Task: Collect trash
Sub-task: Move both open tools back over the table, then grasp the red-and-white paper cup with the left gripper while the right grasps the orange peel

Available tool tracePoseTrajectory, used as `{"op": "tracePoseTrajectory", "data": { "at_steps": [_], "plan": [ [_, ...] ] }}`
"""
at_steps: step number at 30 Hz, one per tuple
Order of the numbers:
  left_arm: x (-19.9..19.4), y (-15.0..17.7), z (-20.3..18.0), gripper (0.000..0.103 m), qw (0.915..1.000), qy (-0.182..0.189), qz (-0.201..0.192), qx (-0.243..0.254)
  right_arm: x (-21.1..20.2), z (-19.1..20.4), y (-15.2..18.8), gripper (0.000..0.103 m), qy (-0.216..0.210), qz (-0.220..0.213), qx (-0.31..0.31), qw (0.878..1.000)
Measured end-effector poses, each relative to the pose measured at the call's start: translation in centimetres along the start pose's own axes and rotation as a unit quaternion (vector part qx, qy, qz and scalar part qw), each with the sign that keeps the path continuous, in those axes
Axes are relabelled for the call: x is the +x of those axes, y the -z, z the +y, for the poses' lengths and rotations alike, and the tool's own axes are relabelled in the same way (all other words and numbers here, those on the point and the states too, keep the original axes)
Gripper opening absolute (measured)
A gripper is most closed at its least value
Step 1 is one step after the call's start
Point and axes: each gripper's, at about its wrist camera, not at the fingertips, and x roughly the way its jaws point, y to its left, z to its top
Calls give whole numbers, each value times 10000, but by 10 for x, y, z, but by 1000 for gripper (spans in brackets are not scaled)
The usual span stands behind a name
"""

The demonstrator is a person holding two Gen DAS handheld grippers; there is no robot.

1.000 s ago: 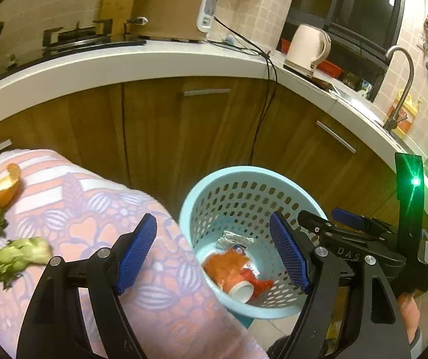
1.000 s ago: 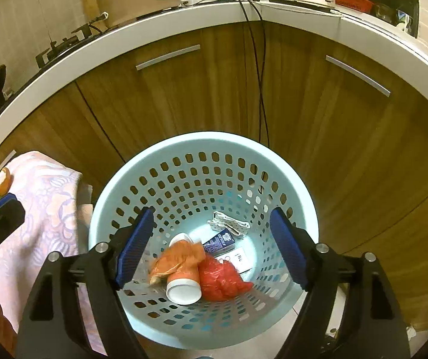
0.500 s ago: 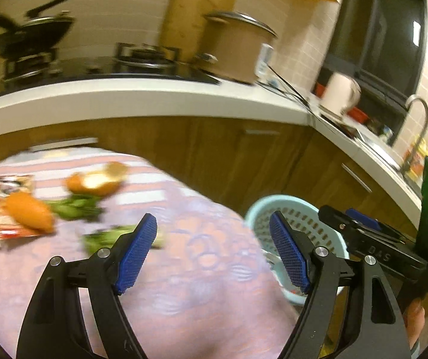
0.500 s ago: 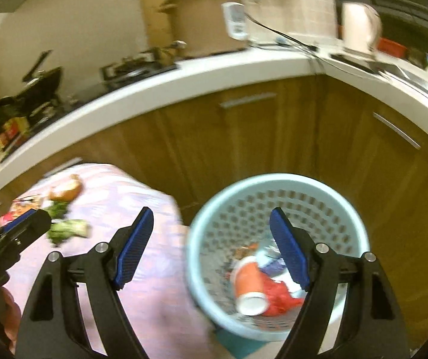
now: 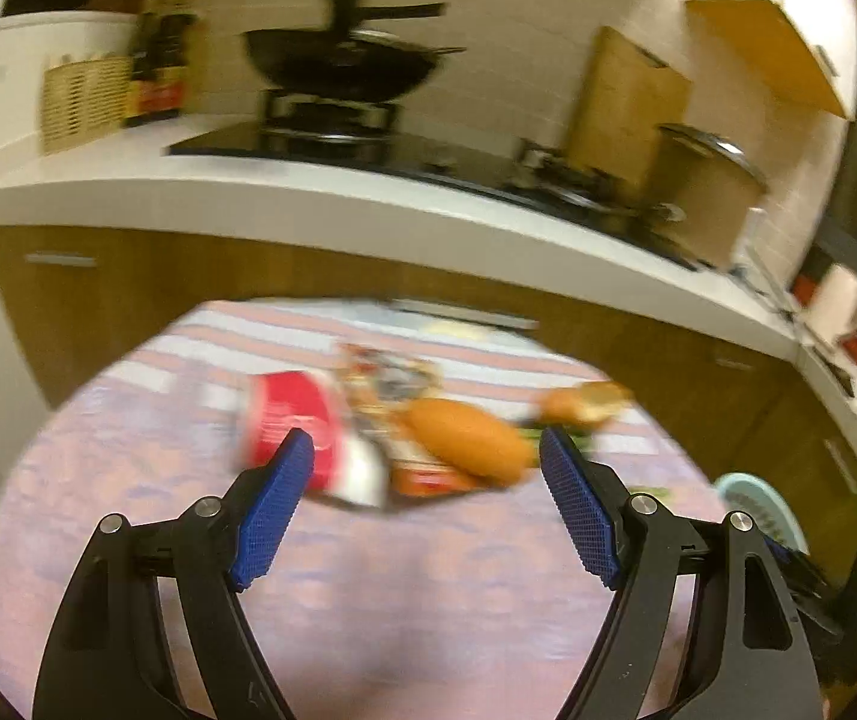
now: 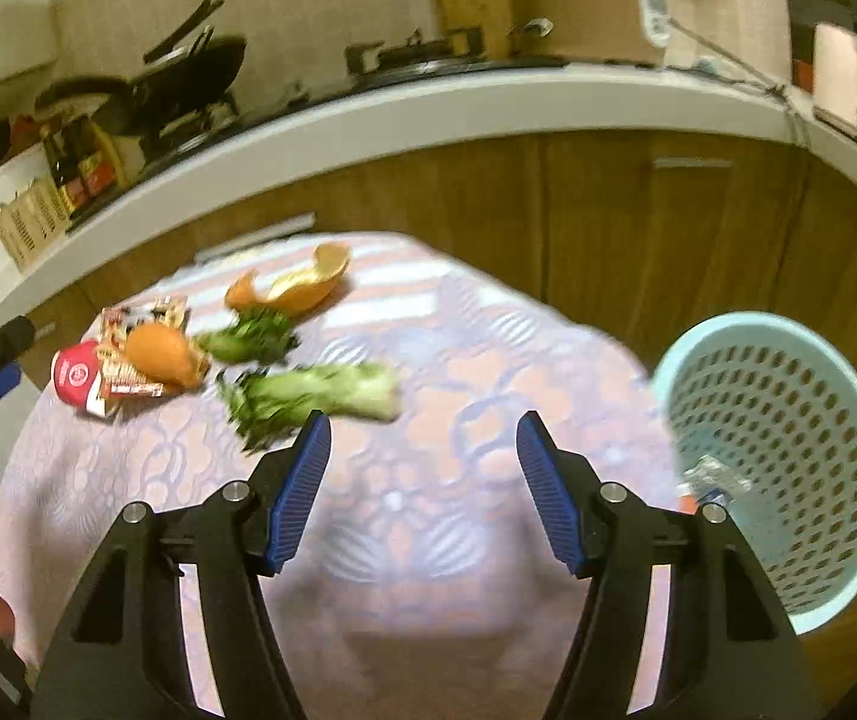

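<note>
Left wrist view (heavily blurred): left gripper (image 5: 426, 501) spread wide, nothing between the blue pads; it hangs over a table with a pink floral cloth (image 5: 368, 588). Just beyond the fingertips, at 12 o'clock, lies a cluster of trash: red paper cup (image 5: 293, 420) on its side at 11 o'clock, a printed snack wrapper (image 5: 392, 378) behind it, an orange oval object (image 5: 470, 438) (peel or bread, cannot tell which) at 1 o'clock, and a piece of orange peel (image 5: 584, 402) further to 2 o'clock. A slice of the pale blue perforated basket (image 5: 758, 507) shows at 3 o'clock, off the table edge. Behind: white counter, wok on the hob. Right wrist view (sharper): right gripper (image 6: 422, 486) is closing, jaws only part-way in, with nothing between them, only cloth below. A bok choy stalk (image 6: 320, 393) lies just past the left pad at 11 o'clock; a second leafy green scrap (image 6: 248, 339) beyond it, orange peel at 12 o'clock, cup, wrapper and orange object together at 10 o'clock. The basket stands at 3 o'clock beside the table, with some trash visible inside (small wrapper-like pieces). Progress, my judgement: part done. Some trash is binned, six or so pieces remain on the cloth, and neither gripper holds anything.
</note>
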Motion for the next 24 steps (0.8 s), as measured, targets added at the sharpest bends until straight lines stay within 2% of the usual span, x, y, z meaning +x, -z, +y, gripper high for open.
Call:
{"op": "tracePoseTrajectory", "data": {
  "at_steps": [2,6,13,20,24],
  "plan": [
    [5,1,14,76,9998,-185,105,64,4,9,2,61,179,18,-139,9997],
    [26,9,33,79,9971,-443,503,360,5,10,2,61,198,-8,-178,9996],
    [63,20,25,80,9858,-843,911,1128,10,5,1,61,229,99,-102,9996],
    [80,12,22,81,9830,-920,1003,1230,12,7,1,61,234,132,-138,9995],
    [85,13,17,83,9833,-791,1058,1252,12,8,2,61,247,131,-177,9995]
  ]
}}
